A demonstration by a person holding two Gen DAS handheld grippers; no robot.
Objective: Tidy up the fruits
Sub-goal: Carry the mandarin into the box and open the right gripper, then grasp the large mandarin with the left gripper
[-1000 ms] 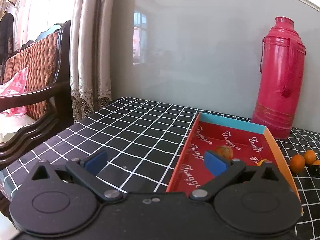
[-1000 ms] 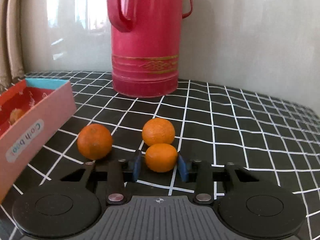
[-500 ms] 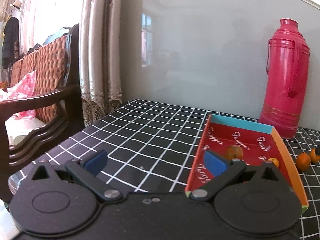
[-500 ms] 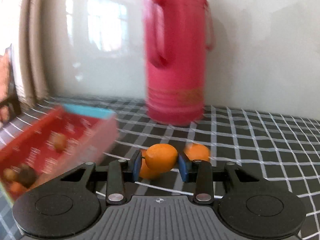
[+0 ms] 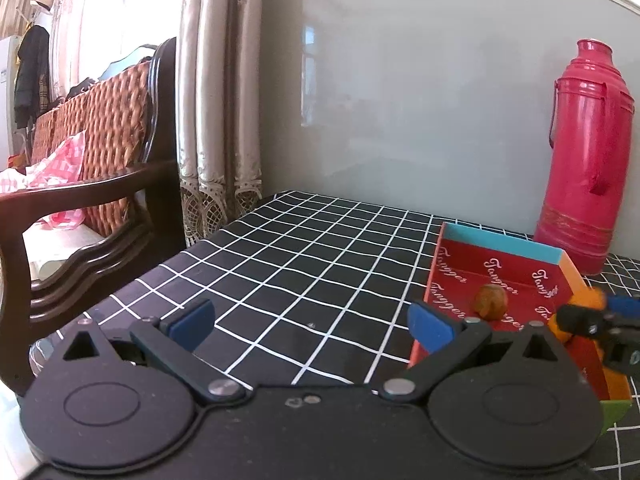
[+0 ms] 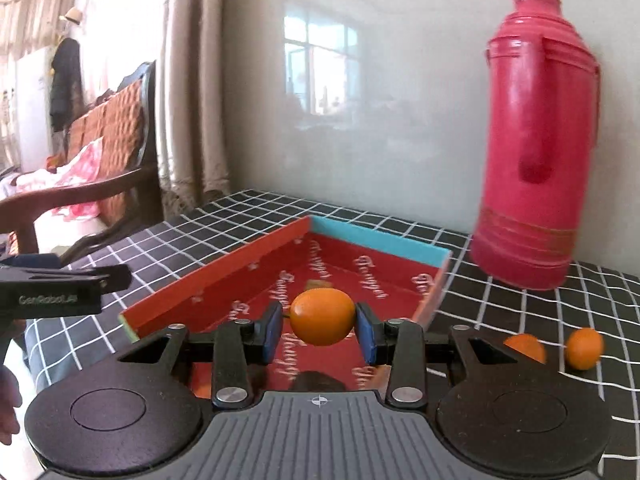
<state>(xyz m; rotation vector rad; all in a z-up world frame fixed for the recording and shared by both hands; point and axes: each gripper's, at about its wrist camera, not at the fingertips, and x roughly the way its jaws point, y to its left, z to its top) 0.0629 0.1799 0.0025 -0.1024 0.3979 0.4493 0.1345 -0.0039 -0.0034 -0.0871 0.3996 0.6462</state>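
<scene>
Moved over the red cardboard tray point(image 6: 224, 276), my right tongs point(image 6: 322, 330) are opening around a round orange mandarin point(image 6: 322, 317); left tongs point(image 5: 312, 322) gape empty.

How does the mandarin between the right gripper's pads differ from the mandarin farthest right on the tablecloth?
The mandarin between the pads is off the cloth, above the red tray; the far-right mandarin rests on the checked tablecloth, outside the tray. The first sits inside the right gripper, whose jaws are opening with gaps at both pads; the second is untouched. Both are orange and roundish.
</scene>
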